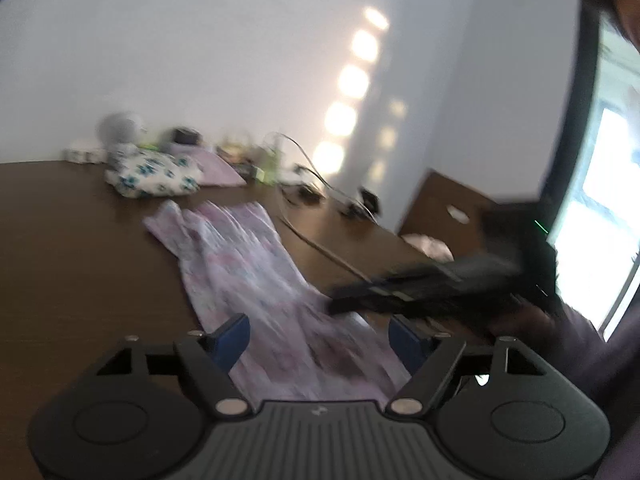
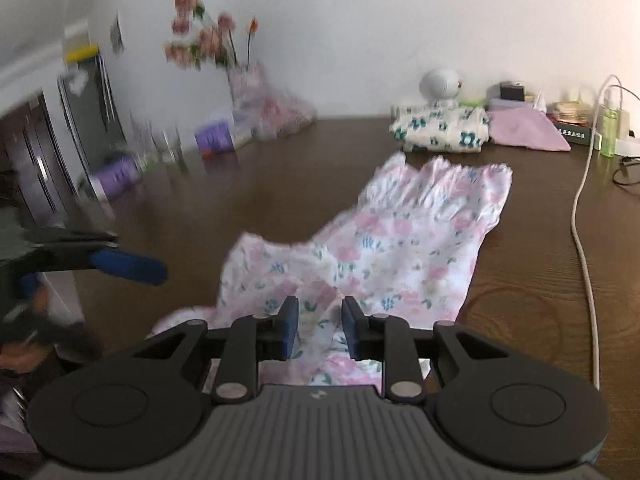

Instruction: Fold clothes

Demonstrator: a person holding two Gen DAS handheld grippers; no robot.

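On a dark wooden worktop (image 1: 80, 240), left wrist view: pink floral garment (image 1: 248, 264) stretched lengthwise away from the camera, near end running under the left gripper (image 1: 320, 340). Jaws spread wide, holding nothing, poised above the cloth. Right gripper (image 1: 400, 292) reaching in from the right, low over the same near end; blurred, contact not clear. Folded blue-flowered garment (image 1: 152, 174) and a lilac one (image 1: 218, 170) stacked at the far edge, well apart.

From the right wrist view: same garment (image 2: 400, 248) lying rumpled, ruffled hem at the far end, near end bunched directly between the right gripper (image 2: 320, 328) fingers. Jaws part open, narrow gap, straddling a raised fold without pinching it. Left gripper (image 2: 128, 266) hovering off to the left, clear of the fabric. White cable (image 2: 584, 248) trailing along the right side, beside but apart from the cloth.

Likely step: taking hold of the near end. Best done by closing on a single layer at each corner, not on the bunched middle, then pulling taut to flatten wrinkles before folding, and keeping clear of the cable.
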